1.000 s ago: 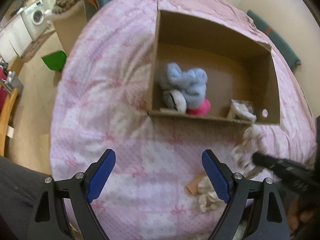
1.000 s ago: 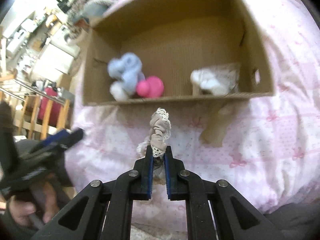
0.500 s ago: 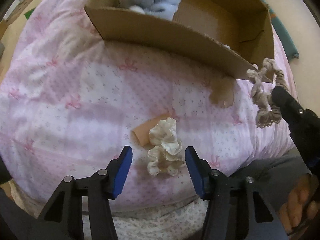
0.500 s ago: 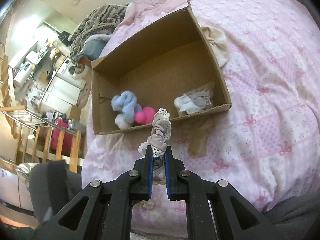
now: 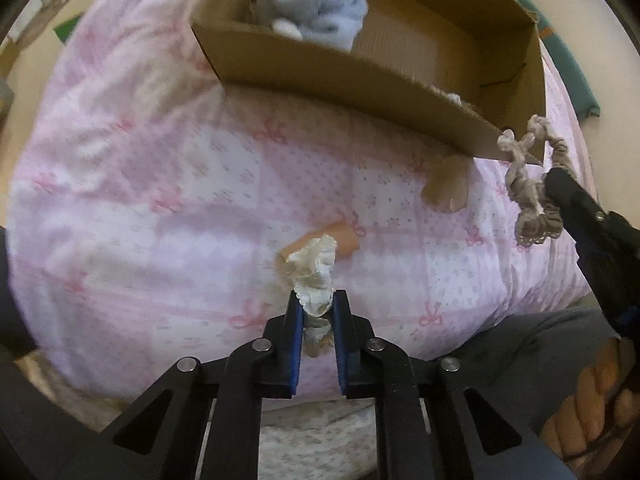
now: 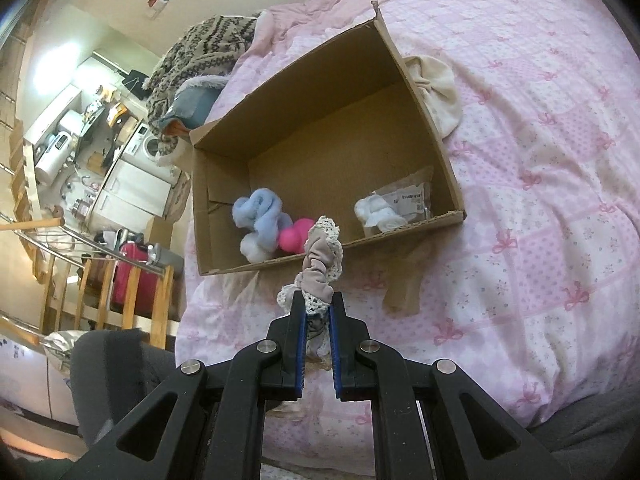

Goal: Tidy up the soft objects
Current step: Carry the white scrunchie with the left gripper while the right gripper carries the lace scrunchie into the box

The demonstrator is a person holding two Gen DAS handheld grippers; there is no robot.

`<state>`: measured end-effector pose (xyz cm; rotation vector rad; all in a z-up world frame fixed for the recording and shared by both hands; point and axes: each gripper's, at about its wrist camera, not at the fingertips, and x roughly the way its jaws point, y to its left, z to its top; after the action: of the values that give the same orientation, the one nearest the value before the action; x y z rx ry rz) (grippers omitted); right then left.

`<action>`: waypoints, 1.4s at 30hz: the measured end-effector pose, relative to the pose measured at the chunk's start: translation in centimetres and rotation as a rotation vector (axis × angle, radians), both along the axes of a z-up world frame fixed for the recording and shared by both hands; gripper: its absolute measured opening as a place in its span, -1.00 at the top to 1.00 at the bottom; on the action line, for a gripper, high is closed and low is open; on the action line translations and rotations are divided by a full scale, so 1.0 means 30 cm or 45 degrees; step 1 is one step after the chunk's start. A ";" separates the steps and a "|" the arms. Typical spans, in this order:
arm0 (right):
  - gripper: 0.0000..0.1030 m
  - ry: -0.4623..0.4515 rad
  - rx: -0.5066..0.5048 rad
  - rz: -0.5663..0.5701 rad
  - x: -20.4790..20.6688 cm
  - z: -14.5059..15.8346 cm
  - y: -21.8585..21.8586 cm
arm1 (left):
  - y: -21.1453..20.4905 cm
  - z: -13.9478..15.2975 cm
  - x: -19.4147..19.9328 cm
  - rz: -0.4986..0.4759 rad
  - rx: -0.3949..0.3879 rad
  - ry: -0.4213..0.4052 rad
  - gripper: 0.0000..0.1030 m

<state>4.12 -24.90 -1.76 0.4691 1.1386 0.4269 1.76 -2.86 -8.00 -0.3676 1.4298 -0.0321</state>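
An open cardboard box (image 6: 424, 92) lies on a pink bedspread (image 6: 540, 200); it also shows in the left wrist view (image 5: 340, 76). Inside are a light blue fluffy item (image 6: 260, 220), a pink item (image 6: 296, 236) and a white item in a clear bag (image 6: 396, 204). My left gripper (image 5: 316, 312) is shut on a cream frilly scrunchie (image 5: 314, 272) lying on the bedspread beside a tan piece (image 5: 344, 240). My right gripper (image 6: 316, 312) is shut on a beige lace-trimmed scrunchie (image 6: 322, 264), held in the air in front of the box; that scrunchie also shows in the left wrist view (image 5: 528, 184).
A beige cloth (image 6: 436, 96) lies against the box's right wall. A tan flap (image 5: 448, 188) sits on the bedspread under the box's front edge. A patterned knit (image 6: 200, 52) is heaped behind the box. The bed edge drops to the left, toward a red suitcase (image 6: 128, 280).
My left gripper has moved in and closed on the cream scrunchie, which it stood open around before. My right gripper keeps hold of the beige scrunchie and has drawn back from the box.
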 end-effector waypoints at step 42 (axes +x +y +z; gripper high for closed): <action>0.77 -0.263 -0.031 0.028 0.087 0.215 0.018 | 0.315 0.356 0.287 0.073 0.249 -0.410 0.75</action>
<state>6.73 -24.35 4.70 0.3820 0.9493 0.4688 10.38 6.58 2.70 -0.2292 1.0927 0.0911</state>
